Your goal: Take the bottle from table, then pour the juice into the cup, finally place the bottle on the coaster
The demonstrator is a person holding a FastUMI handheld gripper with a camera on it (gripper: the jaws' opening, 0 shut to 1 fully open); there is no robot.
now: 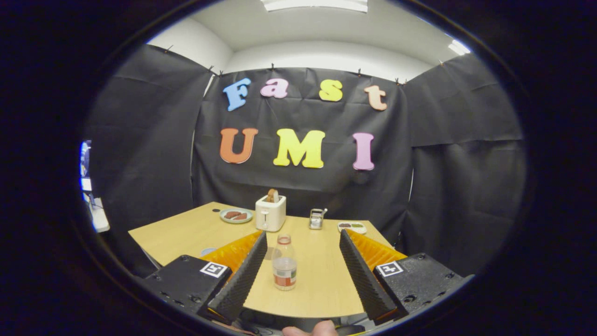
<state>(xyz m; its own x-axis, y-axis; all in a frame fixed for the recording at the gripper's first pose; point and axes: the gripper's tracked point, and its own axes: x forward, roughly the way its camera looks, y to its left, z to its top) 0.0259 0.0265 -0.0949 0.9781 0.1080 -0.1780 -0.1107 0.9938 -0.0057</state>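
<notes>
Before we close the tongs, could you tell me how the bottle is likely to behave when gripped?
The bottle stands tall and narrow between the open tongs, so a one-sided nudge may tip it. It looks like clear, smooth plastic, possibly slippery. It appears nearly empty, so probably light.

Clear bottle [284, 263] upright on table, between spread fingers, untouched.

One bottle [284, 263], one toaster [270, 213], two plates [236, 215].
</notes>
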